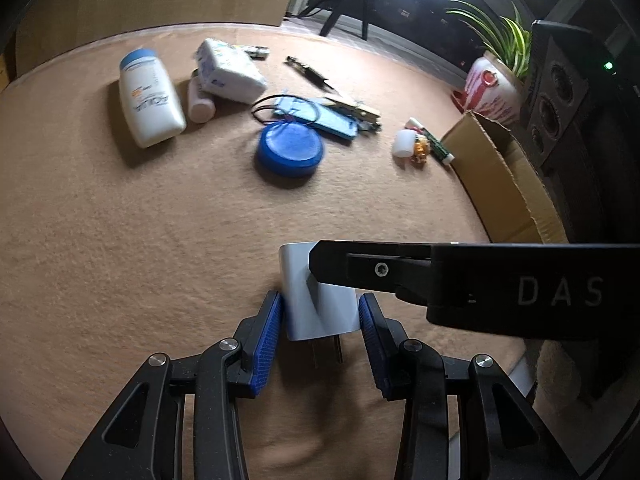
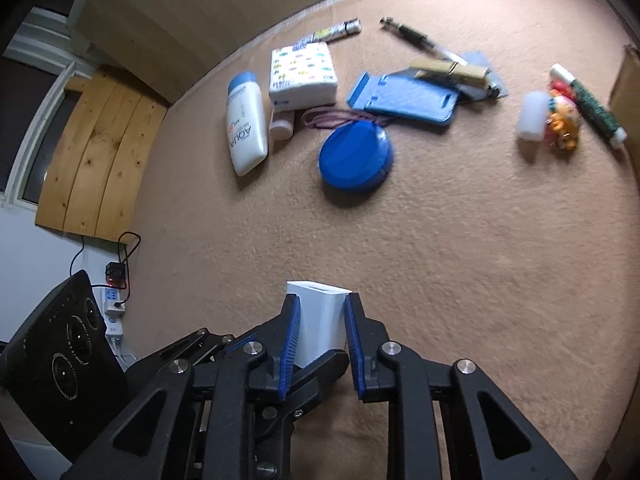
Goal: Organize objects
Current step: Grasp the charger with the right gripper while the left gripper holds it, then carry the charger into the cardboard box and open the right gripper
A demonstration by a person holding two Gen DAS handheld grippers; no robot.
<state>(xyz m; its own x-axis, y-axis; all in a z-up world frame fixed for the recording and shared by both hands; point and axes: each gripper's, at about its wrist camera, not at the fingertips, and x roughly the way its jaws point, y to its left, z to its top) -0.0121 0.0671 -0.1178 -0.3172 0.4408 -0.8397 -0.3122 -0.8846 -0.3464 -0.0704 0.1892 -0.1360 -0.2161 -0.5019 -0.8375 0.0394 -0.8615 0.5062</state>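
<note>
A white plug adapter [image 1: 316,300] with two metal prongs sits between the blue pads of my left gripper [image 1: 320,316], which touches it on both sides. My right gripper [image 2: 322,328] is closed on the same white plug adapter [image 2: 320,320] from the other side; its black finger [image 1: 400,272] crosses the left wrist view over the adapter's top. The adapter is held just above the tan cloth-covered table [image 1: 140,220].
Farther back lie a white AQUA bottle [image 1: 148,96], a tissue pack [image 1: 230,72], a small pink bottle [image 1: 200,100], a blue round lid [image 1: 290,150], a blue case [image 1: 332,120], a pen [image 1: 312,74] and small trinkets [image 1: 416,146]. An open cardboard box [image 1: 504,184] stands at the right edge.
</note>
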